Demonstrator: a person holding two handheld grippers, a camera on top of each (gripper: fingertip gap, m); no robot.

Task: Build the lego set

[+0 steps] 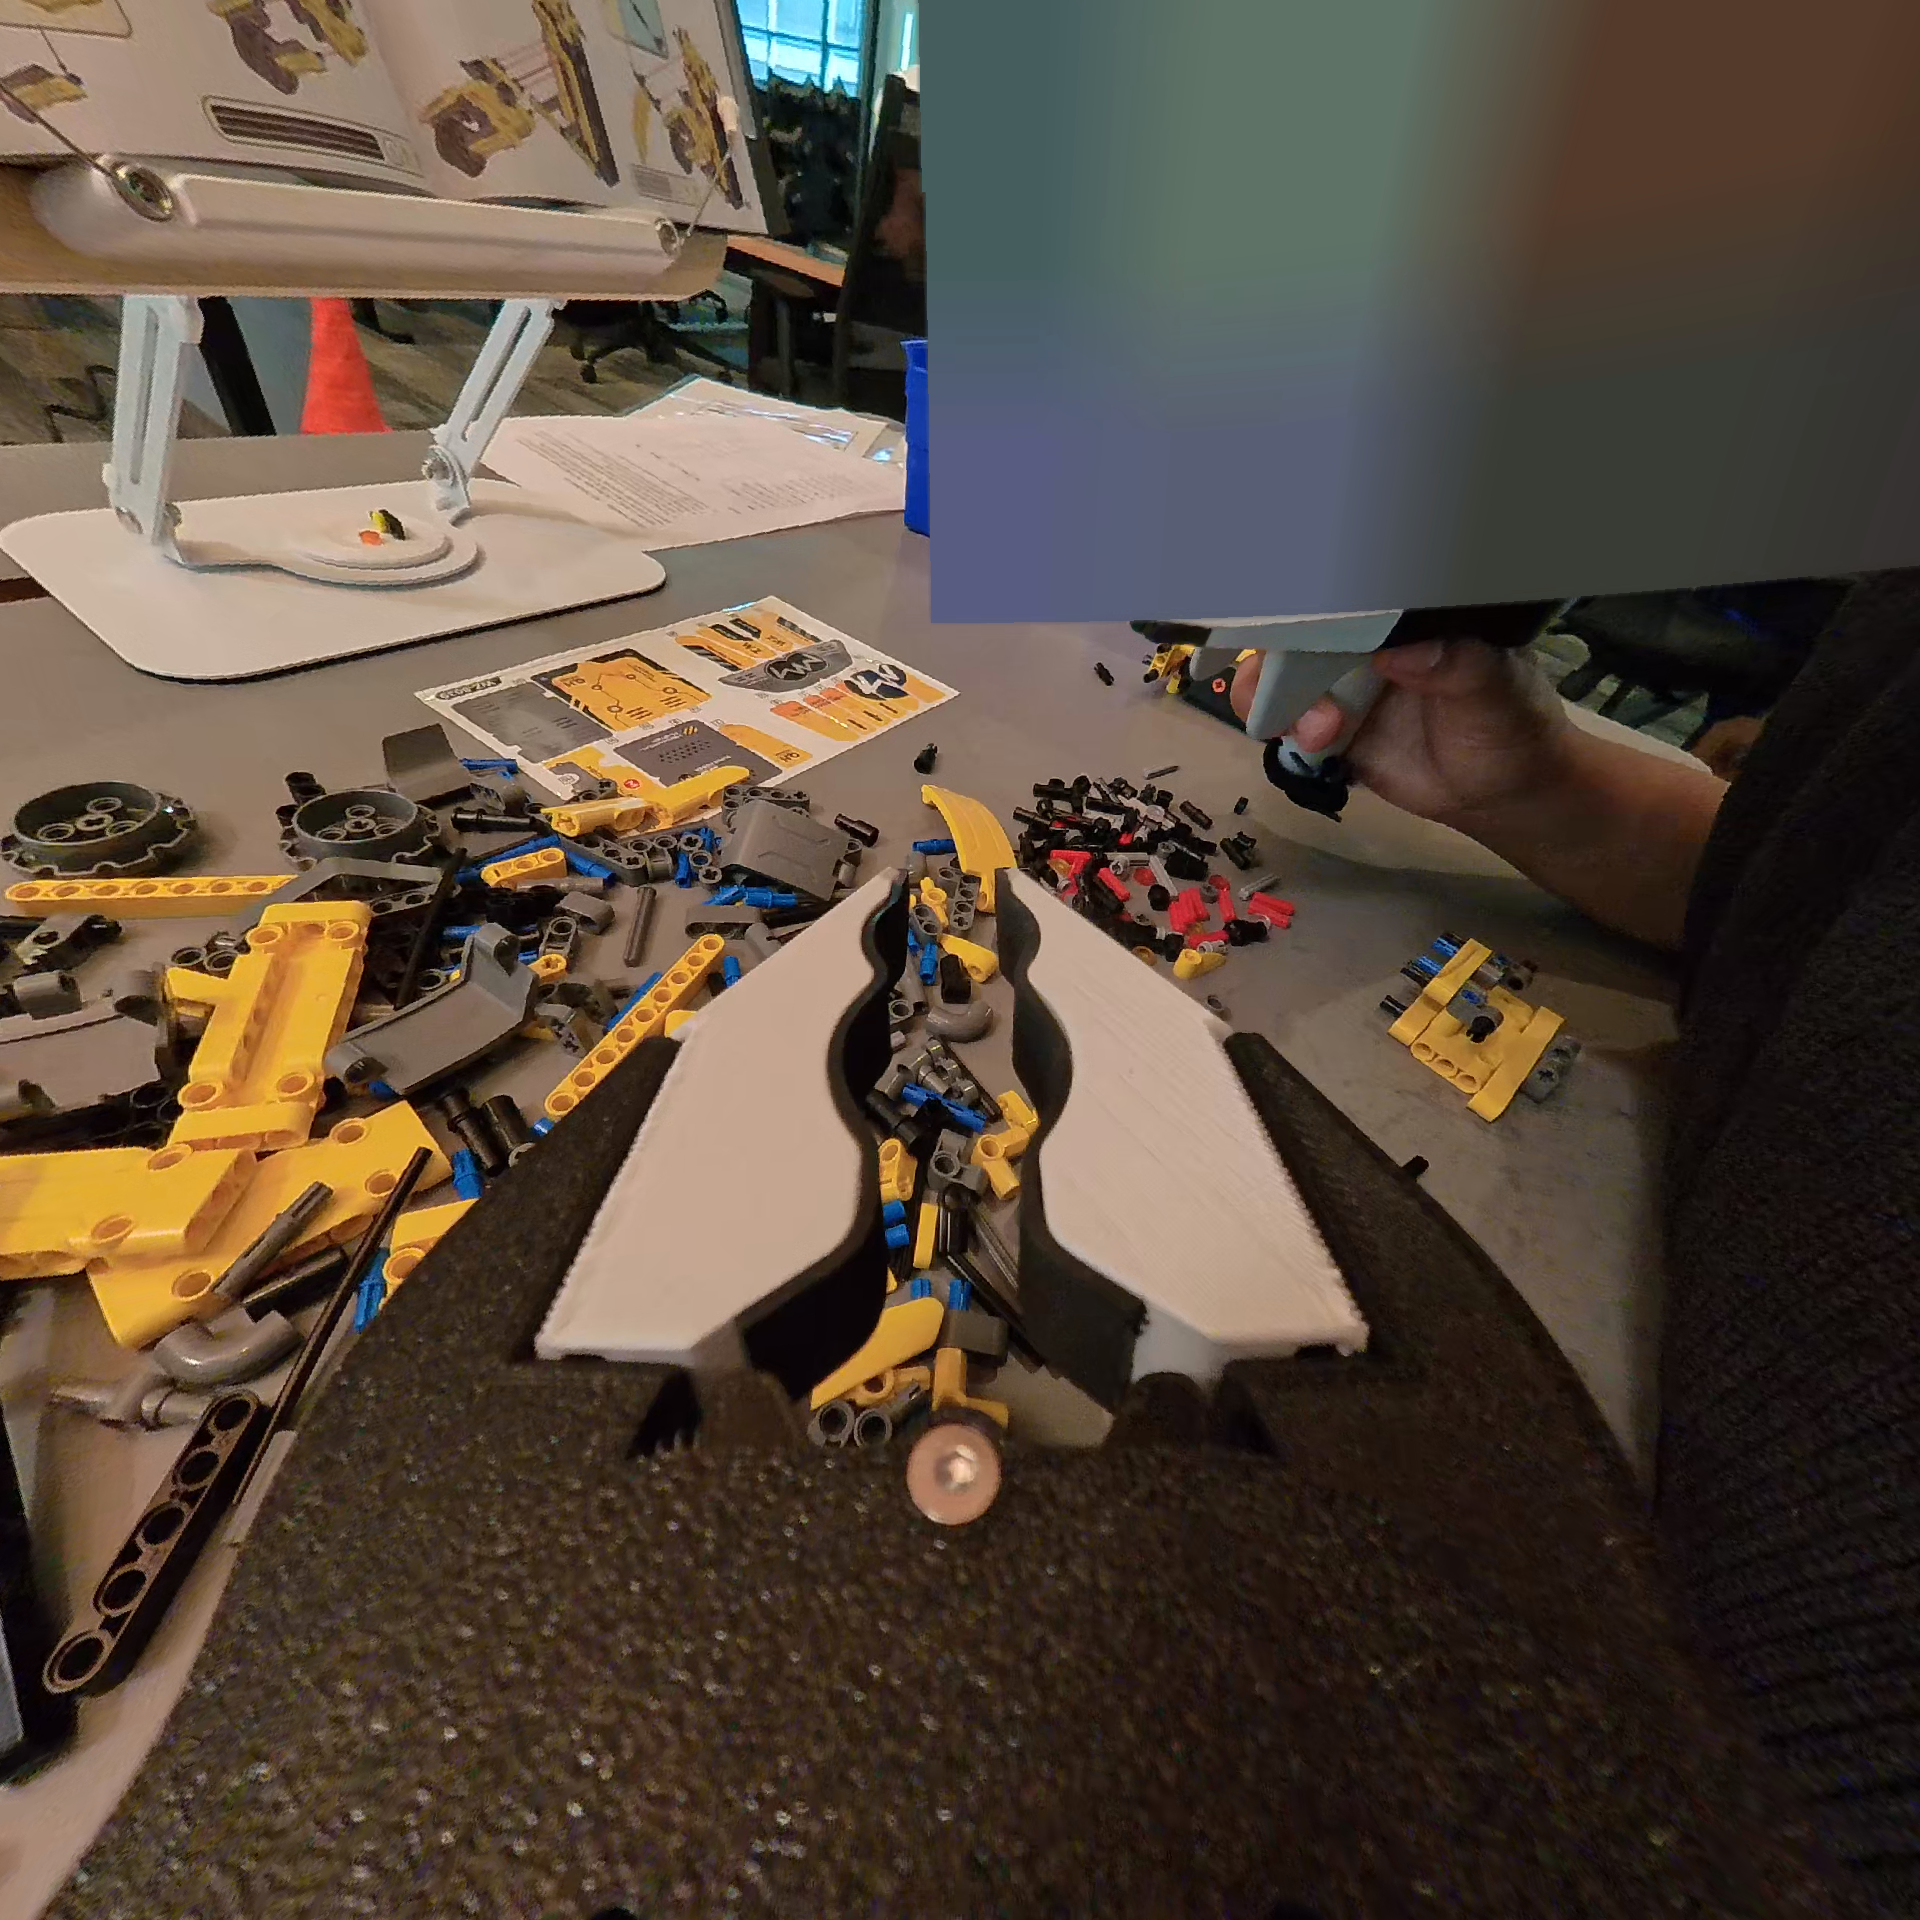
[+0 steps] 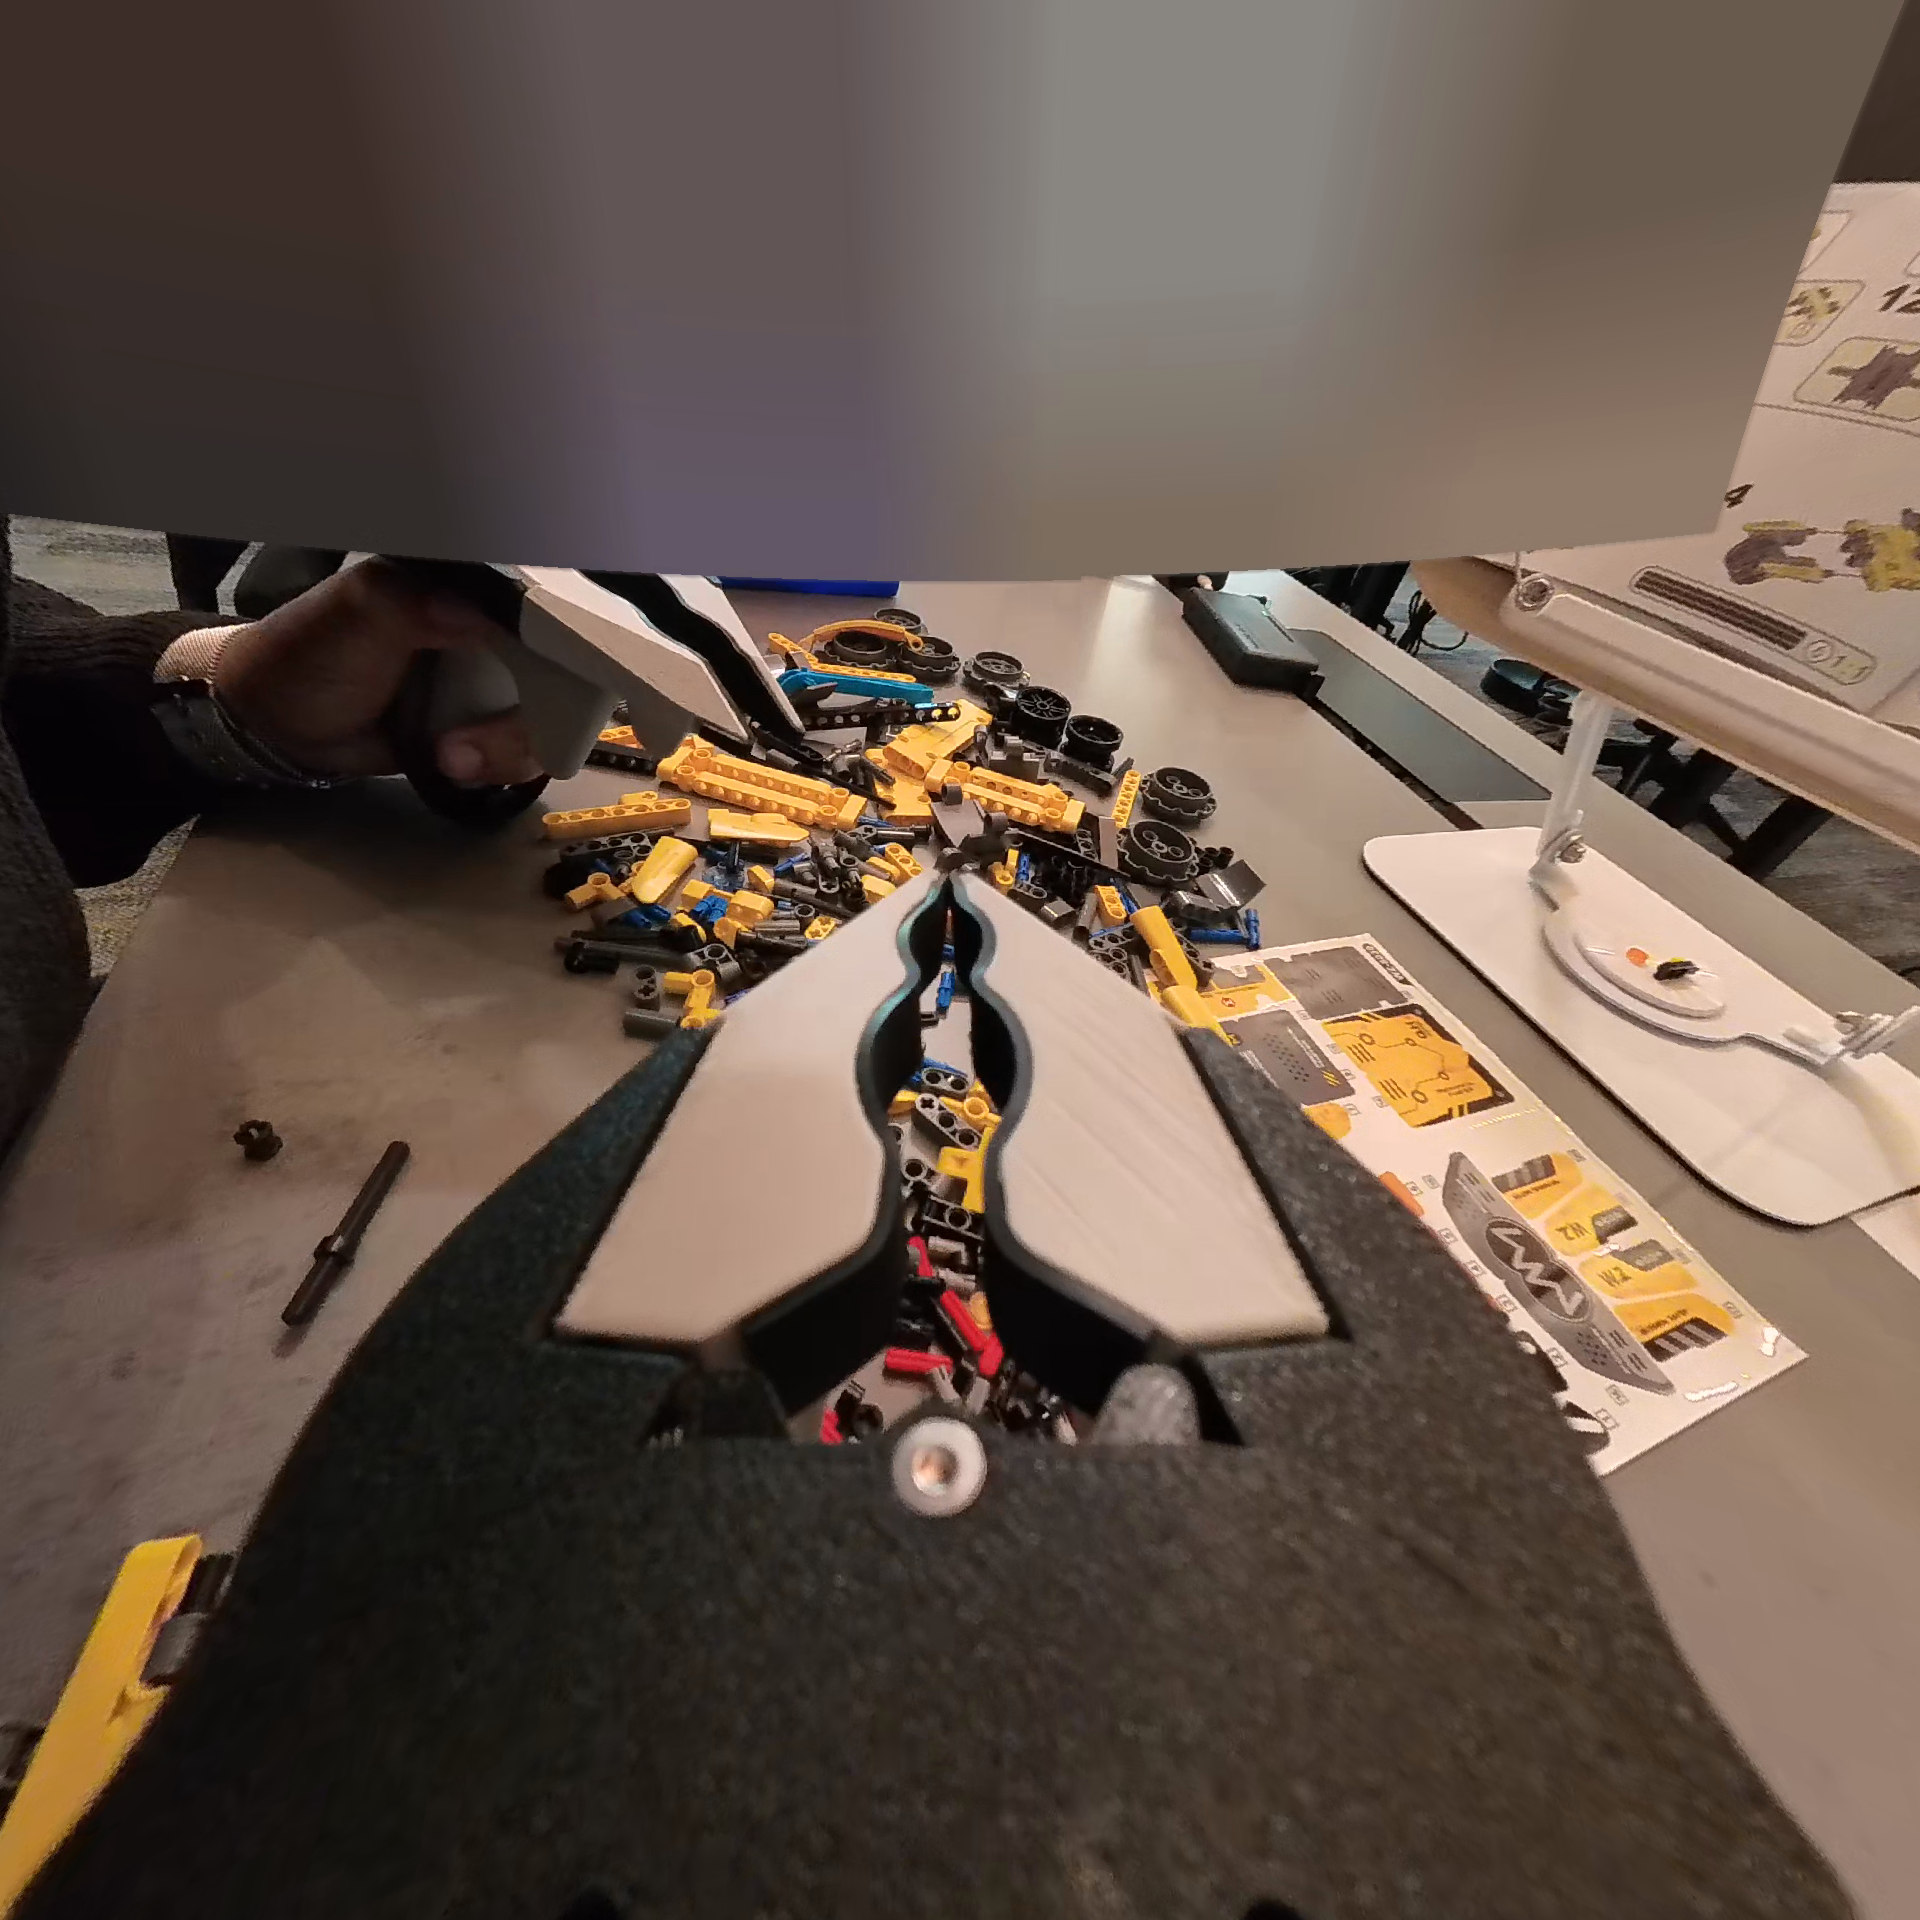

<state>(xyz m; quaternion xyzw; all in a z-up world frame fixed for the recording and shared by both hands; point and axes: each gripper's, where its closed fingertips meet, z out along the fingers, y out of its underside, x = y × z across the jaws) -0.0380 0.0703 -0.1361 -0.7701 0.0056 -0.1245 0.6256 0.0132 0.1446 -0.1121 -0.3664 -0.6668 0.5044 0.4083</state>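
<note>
My left gripper (image 1: 948, 888) is open and empty. It hovers low over a heap of loose yellow, black, grey and blue building-toy parts (image 1: 312, 1018), and small parts show through the gap between its fingers. My right gripper (image 2: 948, 883) is shut with its tips together, and I see nothing held between them. It points across the same heap (image 2: 831, 831), above a patch of red and black pins (image 2: 935, 1330). The left gripper also shows in the right wrist view (image 2: 764, 722), held by a hand (image 2: 343, 675).
A small yellow sub-assembly (image 1: 1475, 1029) lies apart at the right. A sticker sheet (image 1: 686, 691) (image 2: 1507, 1174) lies flat beyond the heap. A white stand (image 1: 312, 582) (image 2: 1662, 997) holds an open instruction booklet. A black axle (image 2: 343, 1231) and a small black bush (image 2: 258, 1140) lie alone. Tip to tip, the grippers are about 10 cm apart. The left tips stand about 15 cm off the small black bush (image 2: 258, 1140).
</note>
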